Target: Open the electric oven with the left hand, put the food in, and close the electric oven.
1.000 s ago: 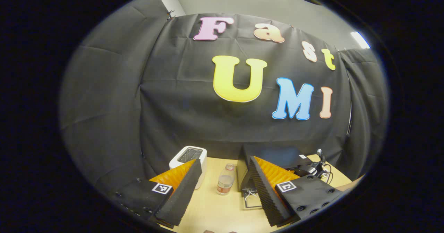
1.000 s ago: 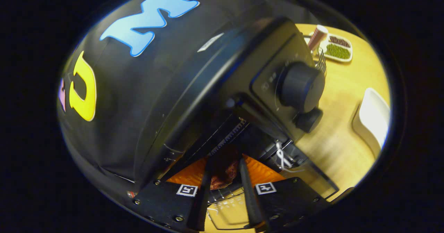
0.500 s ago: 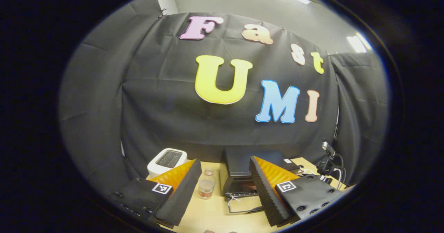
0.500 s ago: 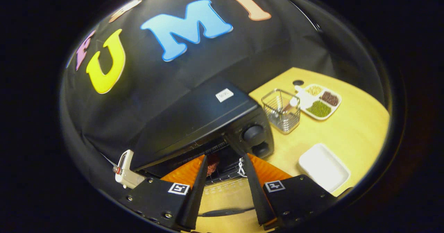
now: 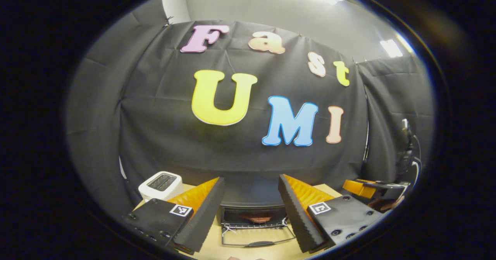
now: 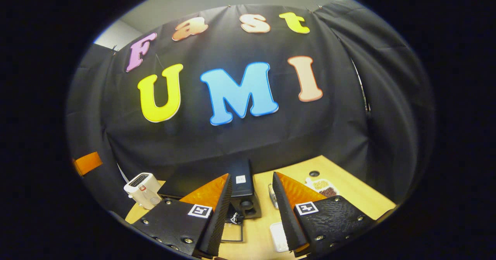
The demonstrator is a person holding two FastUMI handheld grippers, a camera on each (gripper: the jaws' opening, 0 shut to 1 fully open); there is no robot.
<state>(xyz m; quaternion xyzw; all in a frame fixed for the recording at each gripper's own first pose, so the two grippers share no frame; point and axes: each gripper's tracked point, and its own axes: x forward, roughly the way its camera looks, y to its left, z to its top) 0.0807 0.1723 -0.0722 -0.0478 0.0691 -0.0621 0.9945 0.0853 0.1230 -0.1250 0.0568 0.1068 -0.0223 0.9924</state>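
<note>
Oven on the tabletop, door dropped flat, food on the rack inside. Left gripper spread and empty, squared to the door — likely to lift it shut. Right gripper parted, empty, held well back to keep clear.

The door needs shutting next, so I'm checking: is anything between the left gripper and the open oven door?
Nothing visible. The left gripper, fingers apart and holding nothing, faces the oven straight on, with the lowered door lying directly below.
</note>
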